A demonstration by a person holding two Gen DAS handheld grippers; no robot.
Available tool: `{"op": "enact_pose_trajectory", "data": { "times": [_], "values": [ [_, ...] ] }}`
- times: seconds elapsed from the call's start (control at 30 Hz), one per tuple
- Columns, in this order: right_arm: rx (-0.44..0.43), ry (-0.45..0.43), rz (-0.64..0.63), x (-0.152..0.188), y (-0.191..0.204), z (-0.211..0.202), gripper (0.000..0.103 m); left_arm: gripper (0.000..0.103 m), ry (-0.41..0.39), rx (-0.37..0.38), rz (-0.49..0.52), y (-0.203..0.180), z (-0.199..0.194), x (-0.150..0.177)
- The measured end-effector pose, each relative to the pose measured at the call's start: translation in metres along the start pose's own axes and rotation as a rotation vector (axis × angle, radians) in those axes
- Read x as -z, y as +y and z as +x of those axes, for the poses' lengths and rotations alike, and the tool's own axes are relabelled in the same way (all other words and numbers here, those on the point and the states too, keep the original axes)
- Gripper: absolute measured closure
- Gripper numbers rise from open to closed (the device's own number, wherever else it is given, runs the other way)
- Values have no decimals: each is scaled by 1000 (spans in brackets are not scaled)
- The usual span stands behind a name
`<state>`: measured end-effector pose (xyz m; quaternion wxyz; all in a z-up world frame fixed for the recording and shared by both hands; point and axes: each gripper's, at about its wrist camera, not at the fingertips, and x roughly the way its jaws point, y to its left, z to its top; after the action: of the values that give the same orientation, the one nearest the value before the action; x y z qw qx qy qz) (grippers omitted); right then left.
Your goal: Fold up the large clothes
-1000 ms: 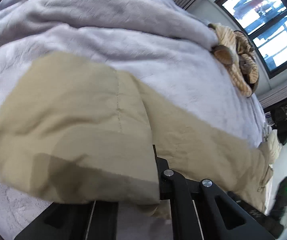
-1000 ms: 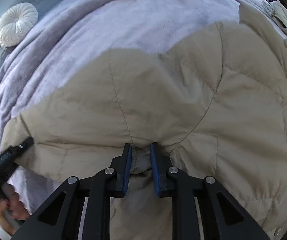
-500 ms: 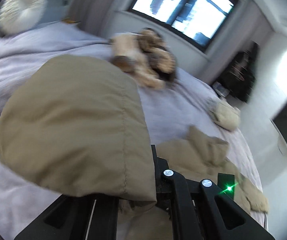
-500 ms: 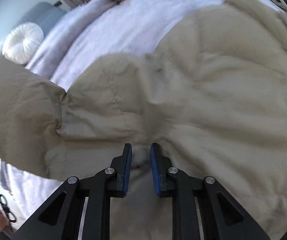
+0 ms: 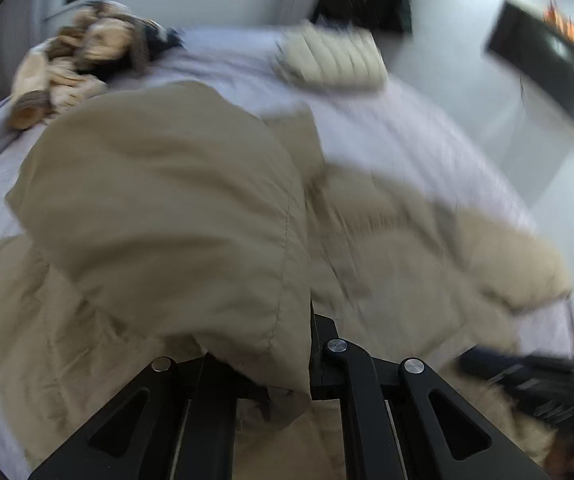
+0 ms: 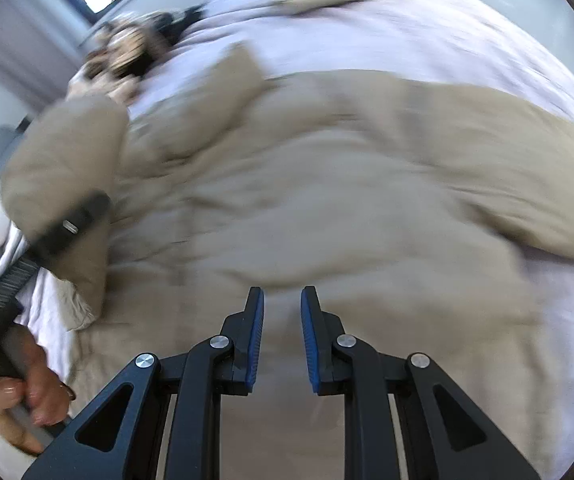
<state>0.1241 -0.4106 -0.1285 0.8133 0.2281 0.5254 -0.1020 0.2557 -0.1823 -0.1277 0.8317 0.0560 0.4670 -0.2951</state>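
Left gripper (jaws clamped) grips beige coat.

One jacket, two grippers

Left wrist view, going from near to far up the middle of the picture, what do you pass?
Left tool shut on the beige puffer coat's sleeve → lavender bedspread → folded cream quilted garment → window wall.
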Motion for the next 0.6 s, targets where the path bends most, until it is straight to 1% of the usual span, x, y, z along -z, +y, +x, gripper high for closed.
{"op": "enact_pose_trajectory", "data": {
  "times": [0.1, 0.2, 0.27, 0.33, 0.37, 0.4, 0.43, 0.47, 0.5, 0.53, 0.6],
  "values": [
    [-2, 7, 61, 5, -37, -6, 82, 93, 67, -53, 71, -18, 24, 21],
    [-36, 7, 93, 6, -56, -9, 82, 93, 57, -134, 179, -35, 21, 37],
    [-53, 6, 102, 7, -57, -8, 82, 92, 56, -166, 240, -44, 13, 44],
    [-68, 6, 117, 6, -58, -5, 82, 57, 62, -172, 240, -42, 7, 47],
    [-74, 6, 121, 11, -64, -9, 82, 13, 50, -179, 226, -40, -1, 50],
    [-79, 7, 125, 14, -66, -11, 81, 0, 19, -193, 212, -38, -11, 53],
    [-85, 9, 126, 13, -65, -11, 74, 0, -13, -201, 213, -37, -21, 56],
    [-90, 11, 123, 12, -60, -11, 68, 0, -15, -197, 222, -34, -28, 59],
    [-95, 11, 117, 11, -57, -12, 54, 0, -10, -200, 222, -29, -33, 59],
    [-97, 10, 107, 10, -53, -14, 43, 0, -13, -208, 213, -23, -39, 62],
    [-86, 3, 65, 7, -38, -20, 37, 0, -30, -238, 172, -9, -57, 71]
  ]
}}
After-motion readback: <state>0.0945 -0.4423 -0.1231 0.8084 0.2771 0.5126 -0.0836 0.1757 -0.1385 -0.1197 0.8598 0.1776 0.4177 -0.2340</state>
